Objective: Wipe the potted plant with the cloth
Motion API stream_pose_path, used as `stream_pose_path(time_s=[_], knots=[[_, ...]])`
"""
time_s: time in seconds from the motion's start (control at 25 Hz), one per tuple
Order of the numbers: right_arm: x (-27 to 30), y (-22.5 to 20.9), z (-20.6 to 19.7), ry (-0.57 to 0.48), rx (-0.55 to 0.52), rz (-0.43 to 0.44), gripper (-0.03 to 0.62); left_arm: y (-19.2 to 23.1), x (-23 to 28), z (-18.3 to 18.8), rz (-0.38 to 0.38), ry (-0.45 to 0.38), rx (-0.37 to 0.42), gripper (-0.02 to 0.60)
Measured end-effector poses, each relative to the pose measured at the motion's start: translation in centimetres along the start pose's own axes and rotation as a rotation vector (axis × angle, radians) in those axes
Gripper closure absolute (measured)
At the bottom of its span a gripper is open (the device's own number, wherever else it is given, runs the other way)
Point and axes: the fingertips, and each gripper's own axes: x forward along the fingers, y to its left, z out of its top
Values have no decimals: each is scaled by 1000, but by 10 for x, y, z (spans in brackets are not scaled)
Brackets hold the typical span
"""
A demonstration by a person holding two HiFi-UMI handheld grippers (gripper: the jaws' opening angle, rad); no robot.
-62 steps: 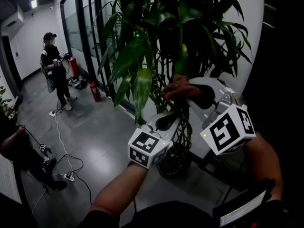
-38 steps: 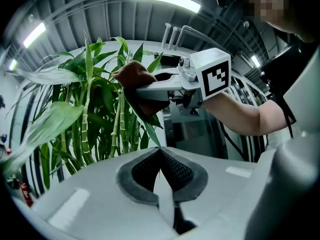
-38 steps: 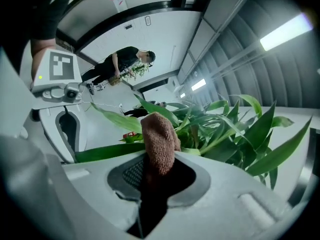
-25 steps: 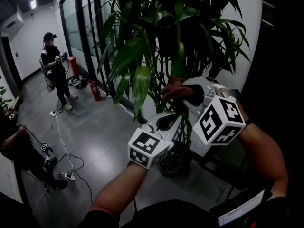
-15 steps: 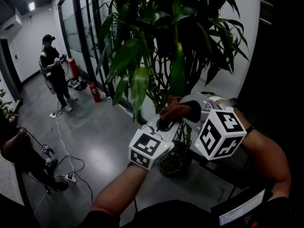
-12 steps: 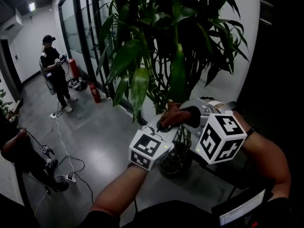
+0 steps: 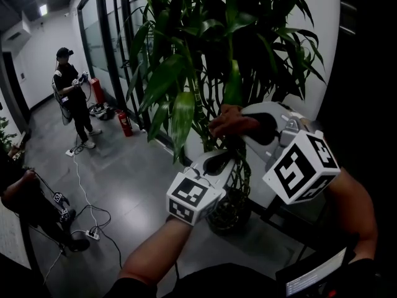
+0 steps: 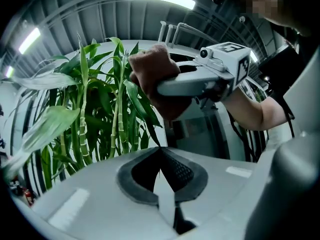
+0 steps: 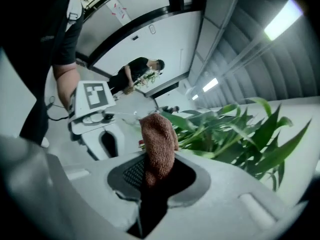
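One cloth (image 9: 159, 140) juts lengthwise from the right hand-held gripper (image 9: 158, 170).

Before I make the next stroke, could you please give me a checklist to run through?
1. The cloth is clamped in the right gripper: ok.
2. The left gripper is shut on the tip of the leaf: ok.
3. The cloth lies against that leaf: ok.
4. The pot stands upright: ok.
5. The bystander is clear of the plant: ok.
6. The leaf's surface is already clean: cannot tell.
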Motion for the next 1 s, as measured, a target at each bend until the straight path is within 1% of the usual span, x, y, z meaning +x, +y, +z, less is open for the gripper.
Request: stream_pose_path(time_s=[0.08,0.16,0.24,0.28,0.4,0.48,0.56,0.8,1.0], knots=[[-4,-36,7,-34,29,-137,533,-1,-1,1,-3,-2,-2,565],[-3,-66,6,-35,30,-251,533,-3,0,1,-5,-1,3,565],[4,-88,-2,-16,14,-317,533,-3,-1,1,-3,1,6,565],[8,-95,-6,-7,18,-325,533,-3,-1,1,-2,1,6,565],[19,-108,-13,-1,82,-300,533,-3,-3,3,0,-4,5,565],[24,-109,-15,3,104,-283,533,-3,-3,4,-1,-6,2,565],[28,-105,-16,13,92,-267,533,-3,-4,5,-3,-9,-2,565],[34,-81,-15,41,13,-236,533,-5,-2,5,-10,-12,-9,565],[38,-59,-16,47,1,-186,533,-5,-2,6,-17,-19,-13,565]])
